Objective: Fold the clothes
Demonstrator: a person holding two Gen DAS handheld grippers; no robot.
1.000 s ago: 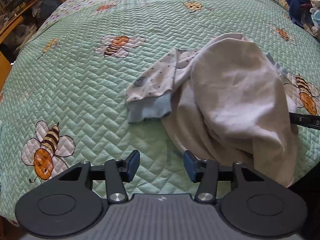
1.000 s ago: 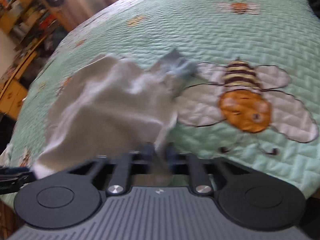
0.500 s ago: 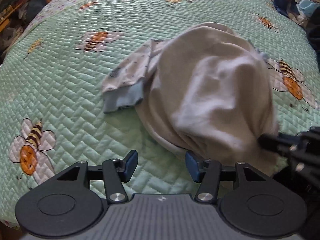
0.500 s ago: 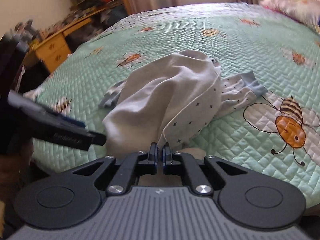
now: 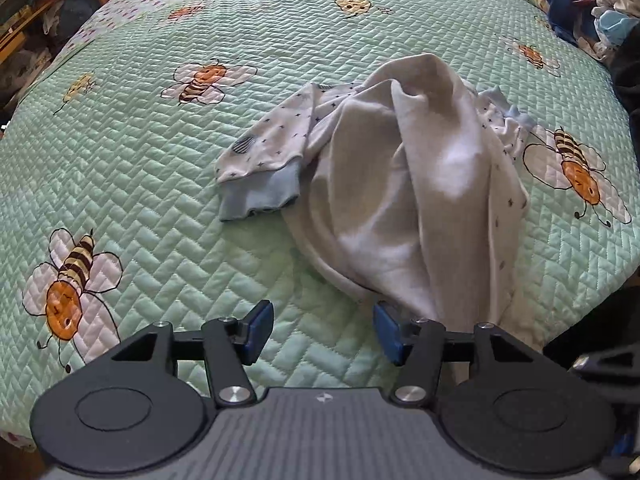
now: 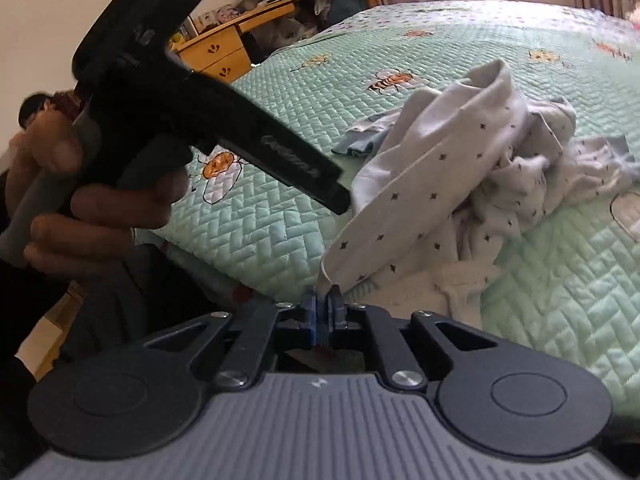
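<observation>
A small white garment (image 5: 404,184) with dark star dots and pale blue cuffs lies crumpled on the green bee-print quilt (image 5: 160,152). One sleeve with a blue cuff (image 5: 256,200) sticks out to its left. My left gripper (image 5: 322,332) is open and empty, just in front of the garment's near hem. My right gripper (image 6: 323,304) is shut on the garment's edge (image 6: 420,200) and holds it lifted off the near edge of the bed. The left gripper's body (image 6: 224,120) and the hand holding it show at the left of the right wrist view.
A pile of blue and white clothes (image 5: 588,8) lies at the bed's far right corner. A wooden desk and shelves (image 6: 224,44) stand beyond the bed's left side. The bed's near edge (image 6: 240,276) is right under my right gripper.
My right gripper has pulled the garment's edge further back toward the bed's near edge and swung left. My left gripper has come closer to the near hem, still open.
</observation>
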